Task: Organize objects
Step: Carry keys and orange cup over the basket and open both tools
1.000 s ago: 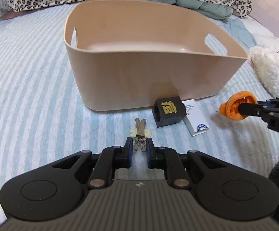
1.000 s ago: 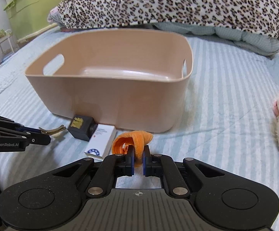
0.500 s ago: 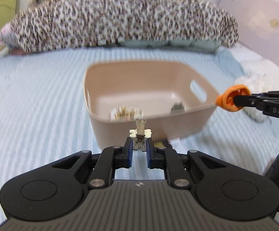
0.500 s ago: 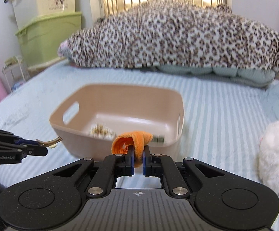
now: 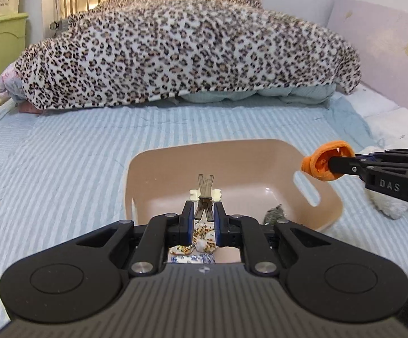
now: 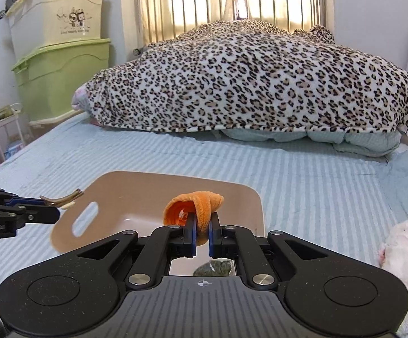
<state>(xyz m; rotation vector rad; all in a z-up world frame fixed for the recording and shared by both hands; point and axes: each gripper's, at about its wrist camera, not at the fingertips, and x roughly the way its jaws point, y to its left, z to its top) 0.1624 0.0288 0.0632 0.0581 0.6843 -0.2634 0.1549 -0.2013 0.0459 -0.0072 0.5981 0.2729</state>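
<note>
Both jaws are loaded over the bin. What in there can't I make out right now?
- Bin floor, near end: left wrist view, hidden behind the left gripper body.
- Patterned fabric items: left wrist view, seen only through the gripper's gap; identity unclear.
- Grey-green item: right wrist view, mostly covered by the right gripper.
</note>
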